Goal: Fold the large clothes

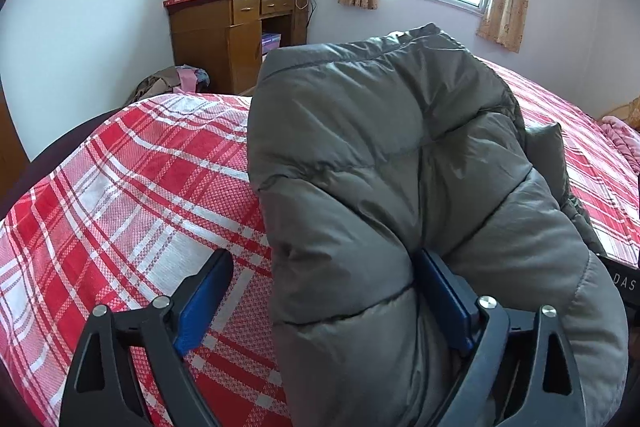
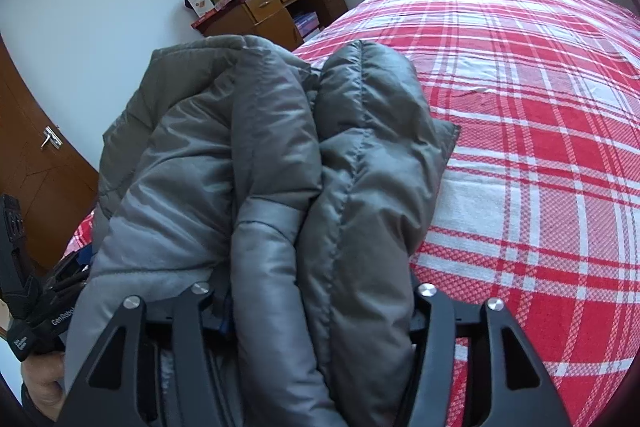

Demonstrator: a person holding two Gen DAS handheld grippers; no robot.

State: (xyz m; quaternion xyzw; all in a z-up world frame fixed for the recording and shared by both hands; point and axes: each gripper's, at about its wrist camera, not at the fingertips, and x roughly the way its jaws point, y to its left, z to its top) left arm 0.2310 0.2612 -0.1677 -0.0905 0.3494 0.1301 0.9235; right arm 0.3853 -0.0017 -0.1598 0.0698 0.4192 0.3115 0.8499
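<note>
A puffy grey quilted jacket (image 1: pixel 400 187) lies bundled on the bed's red-and-white plaid cover (image 1: pixel 132 195), a woven, checked cloth. The left gripper (image 1: pixel 326 301) stands wide open, its left blue pad clear of the jacket. The right gripper (image 2: pixel 316 303) straddles thick folds; its grip I cannot tell.
</note>
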